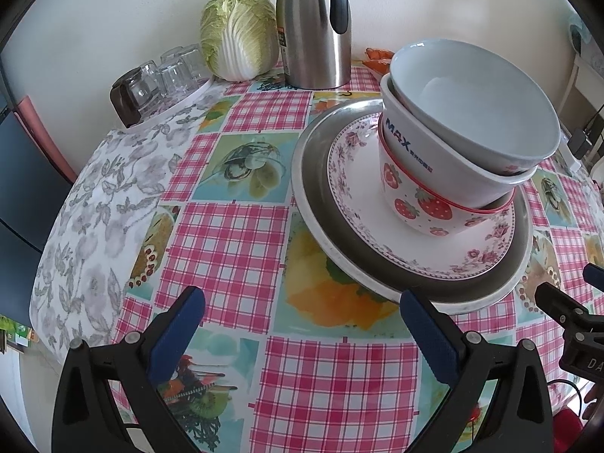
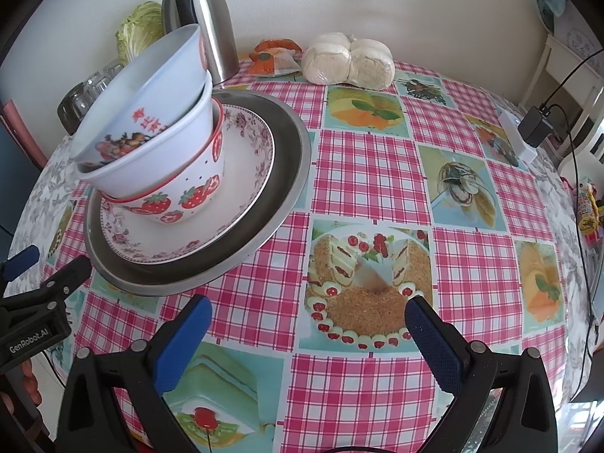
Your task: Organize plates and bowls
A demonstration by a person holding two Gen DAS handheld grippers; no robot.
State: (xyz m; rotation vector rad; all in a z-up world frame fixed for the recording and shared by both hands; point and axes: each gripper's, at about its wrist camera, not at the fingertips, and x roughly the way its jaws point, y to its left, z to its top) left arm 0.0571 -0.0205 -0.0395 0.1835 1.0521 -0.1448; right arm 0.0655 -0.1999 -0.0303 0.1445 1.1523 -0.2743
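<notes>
Both tongs hang released and empty above the tabletop [image 1: 234, 241], short of the stacked crockery. From the left wrist camera, the left tongs [image 1: 302, 302] stand spread wide, the right-hand blue finger close under the rim of the metal tray [image 1: 313, 204]; on the tray sits the floral plate [image 1: 358, 204], then the strawberry bowl [image 1: 415, 204], the white MAX bowl [image 1: 434, 158] and the top bowl [image 1: 472, 105]. The upper bowls look tilted rather than seated flat, so a nudge to the tray rim or a lift from one side would likely slide the top bowl off, and the whole stack is top-heavy. This view alone shows the cabbage [image 1: 238, 37] in full, the upturned glasses [image 1: 162, 75] and the MAX lettering. From the right wrist camera, the right tongs [image 2: 305, 313] gape over a printed cake, well apart from the tray, which lies to their left. Only here do the top bowl's red characters and fruit print, the wrapped buns [image 2: 351, 60] and the charger [image 2: 536, 124] with its cable appear; that cable could snag a wide sweep.
</notes>
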